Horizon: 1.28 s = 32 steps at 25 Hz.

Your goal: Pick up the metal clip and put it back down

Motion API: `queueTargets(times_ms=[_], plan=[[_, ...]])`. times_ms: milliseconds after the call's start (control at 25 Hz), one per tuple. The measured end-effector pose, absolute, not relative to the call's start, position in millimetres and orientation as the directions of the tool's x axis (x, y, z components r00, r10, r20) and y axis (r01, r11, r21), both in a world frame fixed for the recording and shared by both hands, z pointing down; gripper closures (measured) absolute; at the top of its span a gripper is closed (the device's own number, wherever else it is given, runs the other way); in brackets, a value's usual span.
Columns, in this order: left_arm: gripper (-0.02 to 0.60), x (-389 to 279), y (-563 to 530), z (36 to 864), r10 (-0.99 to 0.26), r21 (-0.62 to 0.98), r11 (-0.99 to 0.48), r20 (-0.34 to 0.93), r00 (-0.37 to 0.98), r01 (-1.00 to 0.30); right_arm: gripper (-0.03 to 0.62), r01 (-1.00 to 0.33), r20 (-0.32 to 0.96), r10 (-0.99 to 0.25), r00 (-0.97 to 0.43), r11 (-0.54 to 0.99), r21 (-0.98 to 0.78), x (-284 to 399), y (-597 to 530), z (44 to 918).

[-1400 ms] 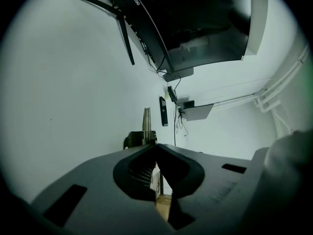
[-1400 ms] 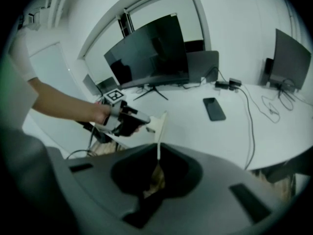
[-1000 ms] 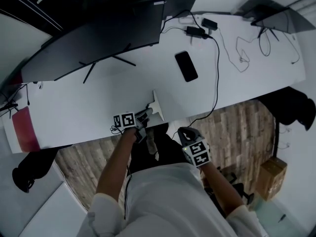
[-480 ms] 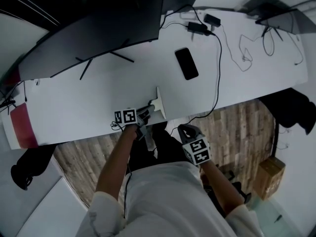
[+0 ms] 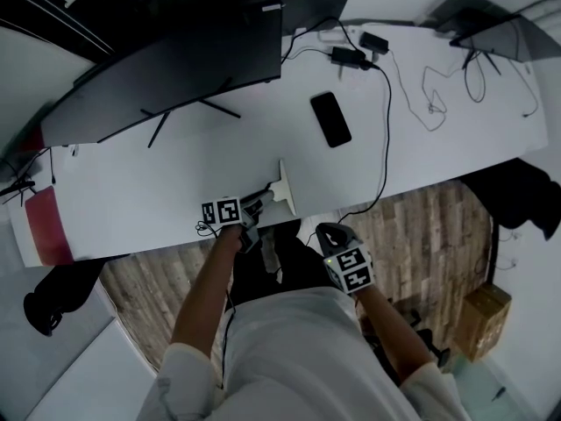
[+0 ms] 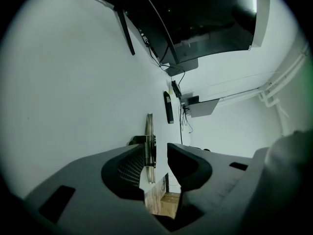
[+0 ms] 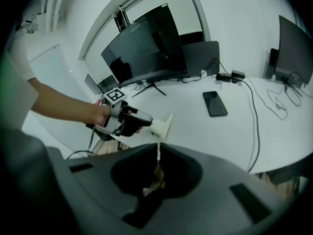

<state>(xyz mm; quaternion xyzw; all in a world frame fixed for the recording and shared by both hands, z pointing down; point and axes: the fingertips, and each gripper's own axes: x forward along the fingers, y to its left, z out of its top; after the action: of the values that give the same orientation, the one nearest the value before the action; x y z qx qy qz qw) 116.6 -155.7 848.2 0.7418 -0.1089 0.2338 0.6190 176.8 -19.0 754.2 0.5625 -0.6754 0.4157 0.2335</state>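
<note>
Metal clip (image 6: 149, 131) on the white desk (image 6: 73, 92), between the just-opened, wide-apart jaws of the left claw (image 6: 156, 150).

I wear a white short-sleeved shirt (image 5: 289, 358) and dark trousers (image 5: 280, 266). My left claw (image 5: 263, 202) and right claw (image 5: 326, 233) are dark grey moulded plastic, each topped by a cube (image 5: 221, 211) of black-and-white square markers. A thin black cable (image 5: 224, 340) trails from the left one.

The clip (image 5: 282, 187) is a pale thin plate with a small spring on it, standing on edge right by the table (image 5: 175, 174)'s near edge.
</note>
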Motion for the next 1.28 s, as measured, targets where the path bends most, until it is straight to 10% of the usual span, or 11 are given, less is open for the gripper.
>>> queueTargets(times_ms=[1280], plan=[[0.55,-19,-138,650,-0.235,0.432,-0.766,0.502,0.832,-0.477,0.557,-0.986,0.656,-0.745,-0.124,0.021,-0.163,156,-15,662]])
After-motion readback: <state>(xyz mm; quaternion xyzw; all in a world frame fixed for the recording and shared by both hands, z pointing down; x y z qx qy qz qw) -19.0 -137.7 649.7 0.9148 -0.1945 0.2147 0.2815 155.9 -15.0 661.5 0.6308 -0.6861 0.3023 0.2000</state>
